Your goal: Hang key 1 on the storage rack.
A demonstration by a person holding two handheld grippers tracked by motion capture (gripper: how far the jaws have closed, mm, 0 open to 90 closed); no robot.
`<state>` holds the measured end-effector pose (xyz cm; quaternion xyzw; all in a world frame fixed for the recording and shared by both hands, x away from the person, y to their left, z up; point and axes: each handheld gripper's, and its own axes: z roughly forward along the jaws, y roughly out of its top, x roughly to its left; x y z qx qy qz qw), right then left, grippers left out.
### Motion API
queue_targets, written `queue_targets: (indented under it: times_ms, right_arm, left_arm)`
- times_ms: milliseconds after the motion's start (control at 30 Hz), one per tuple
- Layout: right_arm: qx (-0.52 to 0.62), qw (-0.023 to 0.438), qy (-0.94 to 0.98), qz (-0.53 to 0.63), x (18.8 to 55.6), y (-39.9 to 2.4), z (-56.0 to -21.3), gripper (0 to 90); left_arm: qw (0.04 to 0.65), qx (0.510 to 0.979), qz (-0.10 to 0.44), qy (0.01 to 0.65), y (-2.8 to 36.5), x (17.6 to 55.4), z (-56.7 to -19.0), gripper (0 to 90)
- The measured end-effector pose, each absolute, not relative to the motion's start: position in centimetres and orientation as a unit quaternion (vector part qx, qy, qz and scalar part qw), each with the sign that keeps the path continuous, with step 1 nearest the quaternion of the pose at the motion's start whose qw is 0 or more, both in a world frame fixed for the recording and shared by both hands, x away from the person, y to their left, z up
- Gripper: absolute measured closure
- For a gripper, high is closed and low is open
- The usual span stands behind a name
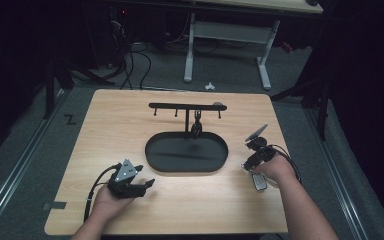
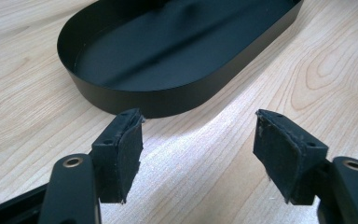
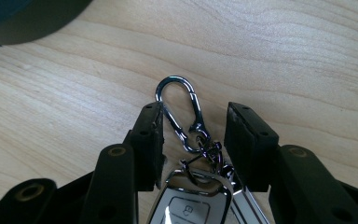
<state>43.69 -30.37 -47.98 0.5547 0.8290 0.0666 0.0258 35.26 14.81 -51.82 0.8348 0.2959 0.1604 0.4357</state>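
A white key fob [image 3: 191,205] with a silver carabiner clip [image 3: 177,105] lies on the wooden table [image 1: 190,200], right of the black oval tray [image 1: 152,150]. My right gripper [image 3: 196,116] is open, its jaws straddling the carabiner and ring chain; the left jaw is close against the clip. In the high view the fob [image 1: 259,181] sits just under my right gripper [image 1: 250,166]. My left gripper [image 2: 200,121] is open with nothing in it, low over the table and pointing at the tray's near wall [image 2: 168,100]. It shows at the front left [image 1: 146,176].
Behind the tray stands a black T-shaped rack [image 1: 186,106] with several small hooks; a dark item [image 1: 196,126] hangs from one near the post. The tray's floor is bare. A white desk frame [image 1: 227,47] and cables lie beyond the table.
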Motion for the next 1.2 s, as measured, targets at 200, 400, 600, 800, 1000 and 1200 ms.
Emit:
queue_targets:
  times_ms: [200, 400, 600, 800, 1000, 1200]
  right_arm:
    - [0.549, 0.02, 0.833, 0.062, 43.9, -30.4, -48.6, 58.7]
    - [0.546, 0.024, 0.836, 0.057, 43.7, -30.3, -48.7, 69.8]
    - [0.544, 0.043, 0.836, 0.053, 43.3, -30.1, -48.8, 74.4]
    - [0.547, 0.05, 0.834, 0.06, 43.0, -30.1, -48.8, 74.8]
    - [0.546, 0.042, 0.835, 0.061, 42.9, -30.1, -48.8, 74.8]
    - [0.549, 0.022, 0.832, 0.071, 42.2, -29.8, -48.6, 67.6]
  left_arm:
    - [0.435, 0.836, 0.16, 0.295, 14.8, 35.2, -51.9, 33.2]
    - [0.434, 0.836, 0.158, 0.295, 14.7, 35.3, -51.9, 33.2]
    - [0.434, 0.837, 0.158, 0.294, 14.7, 35.2, -51.9, 33.2]
    - [0.433, 0.837, 0.158, 0.294, 14.7, 35.2, -51.9, 33.2]
    - [0.432, 0.838, 0.156, 0.295, 14.7, 35.3, -52.0, 33.2]
    - [0.429, 0.841, 0.155, 0.291, 14.5, 35.3, -52.1, 33.2]
